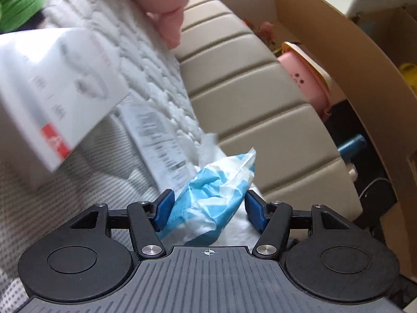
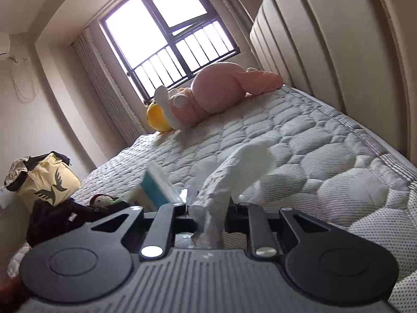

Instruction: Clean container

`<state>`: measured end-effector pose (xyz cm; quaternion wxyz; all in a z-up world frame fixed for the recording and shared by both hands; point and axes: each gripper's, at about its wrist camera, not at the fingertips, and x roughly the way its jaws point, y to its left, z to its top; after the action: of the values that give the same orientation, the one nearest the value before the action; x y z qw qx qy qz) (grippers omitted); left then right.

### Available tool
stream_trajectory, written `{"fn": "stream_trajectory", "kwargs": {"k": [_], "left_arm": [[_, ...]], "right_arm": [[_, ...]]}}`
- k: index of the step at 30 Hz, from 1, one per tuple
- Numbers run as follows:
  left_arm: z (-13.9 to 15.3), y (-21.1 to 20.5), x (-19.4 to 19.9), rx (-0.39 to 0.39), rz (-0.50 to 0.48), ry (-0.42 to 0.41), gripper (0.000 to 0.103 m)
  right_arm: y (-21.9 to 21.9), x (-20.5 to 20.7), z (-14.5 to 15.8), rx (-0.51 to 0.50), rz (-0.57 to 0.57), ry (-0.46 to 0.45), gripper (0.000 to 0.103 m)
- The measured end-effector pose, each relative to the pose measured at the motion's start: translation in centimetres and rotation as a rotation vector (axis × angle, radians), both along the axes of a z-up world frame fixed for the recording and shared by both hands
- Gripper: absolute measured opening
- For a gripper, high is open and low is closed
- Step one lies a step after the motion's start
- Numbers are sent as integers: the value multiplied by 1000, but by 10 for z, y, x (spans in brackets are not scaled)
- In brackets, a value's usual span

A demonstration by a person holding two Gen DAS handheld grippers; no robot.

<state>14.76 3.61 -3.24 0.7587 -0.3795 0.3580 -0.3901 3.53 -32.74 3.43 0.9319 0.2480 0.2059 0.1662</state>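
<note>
In the left wrist view, the left gripper [image 1: 208,208] had its blue pads [image 1: 164,210] spread, with a crumpled blue-and-white wipes packet [image 1: 211,203] lying between them; the left pad touched the packet, while the right pad stood just beside it, so the claw looked released rather than clamped. Ahead and to the left of the claw a white box [image 1: 52,88] tilted over the quilted mattress [image 1: 146,60], with a printed paper sheet [image 1: 159,143] just ahead of the left pad. To the right ran the beige padded headboard [image 1: 247,99].

In the right wrist view, the right gripper [image 2: 208,214] was clenched on a white wipe [image 2: 234,172], which rose from between the closed jaws and leaned ahead over the mattress. Far ahead lay a pink plush toy [image 2: 221,91] below the window [image 2: 166,36]
</note>
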Motion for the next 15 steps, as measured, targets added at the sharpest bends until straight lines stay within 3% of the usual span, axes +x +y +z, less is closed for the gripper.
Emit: {"fn": "stream_trajectory", "kwargs": {"k": [3, 6, 10, 15], "left_arm": [[-9, 0, 1, 50, 29, -37, 56], [-3, -5, -6, 124, 17, -110, 59], [-1, -11, -13, 164, -2, -149, 64], [-6, -1, -8, 85, -3, -112, 63]], "right_arm": [[16, 4, 8, 2, 64, -8, 18], [31, 14, 9, -9, 110, 10, 18], [51, 28, 11, -25, 172, 33, 18], [75, 44, 13, -48, 245, 61, 19]]}}
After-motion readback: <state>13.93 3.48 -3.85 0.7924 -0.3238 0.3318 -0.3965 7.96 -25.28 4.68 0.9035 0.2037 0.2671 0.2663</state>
